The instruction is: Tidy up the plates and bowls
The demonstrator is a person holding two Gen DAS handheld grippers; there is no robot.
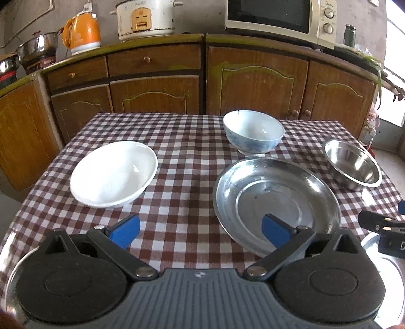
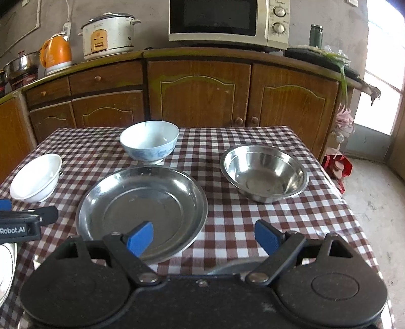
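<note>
Steel plate, steel bowl, two ceramic bowls.

Checkered cloth covers the table. Behind it, brown wooden cabinets run along the far wall, with a microwave on top, a white rice cooker to its left, then an orange kettle and steel pots far left. A dark green flask stands right of the microwave.

steel plate, steel bowl — right gripper empty
</note>
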